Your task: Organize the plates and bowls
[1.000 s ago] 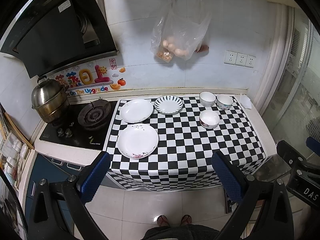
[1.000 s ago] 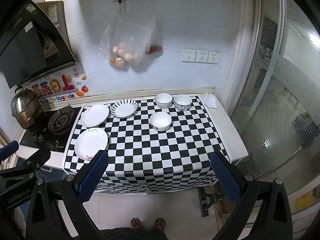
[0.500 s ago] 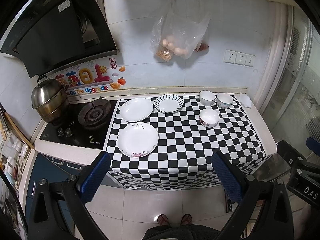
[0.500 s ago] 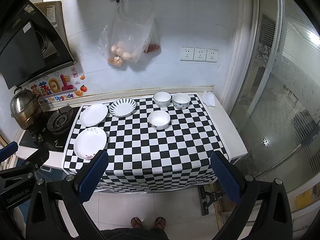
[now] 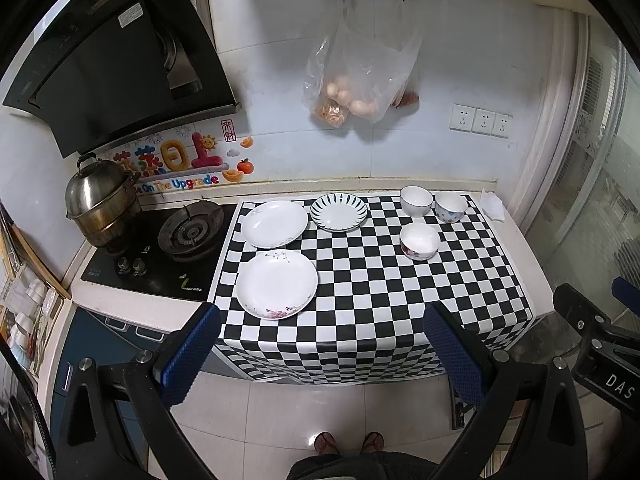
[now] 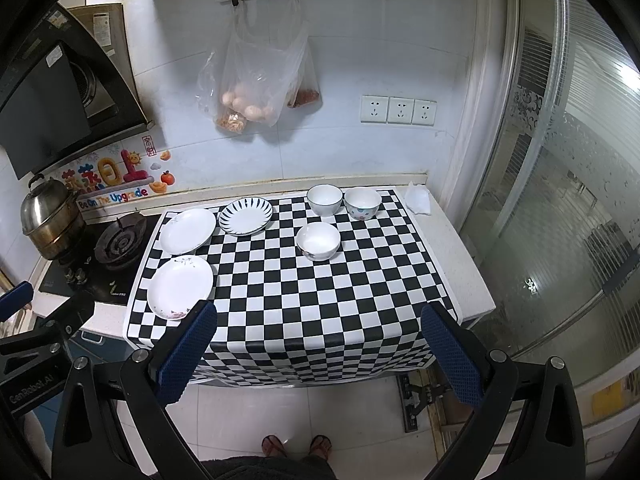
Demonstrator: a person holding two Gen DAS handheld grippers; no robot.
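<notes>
On the checkered cloth lie three plates: a white plate with a red flower mark at front left, a plain white plate behind it, and a striped plate further right. Three bowls stand at the right: a white bowl, a dotted bowl and a flowered bowl in front. The same dishes show in the right wrist view: flowered bowl, striped plate. My left gripper and right gripper hang open, well above the floor, short of the counter, holding nothing.
A gas hob with a steel pot sits left of the cloth, under a black range hood. A plastic bag of eggs hangs on the wall. A glass sliding door stands right. The person's feet are below.
Both views have shifted very slightly; the dishes and both open grippers stay as they were.
</notes>
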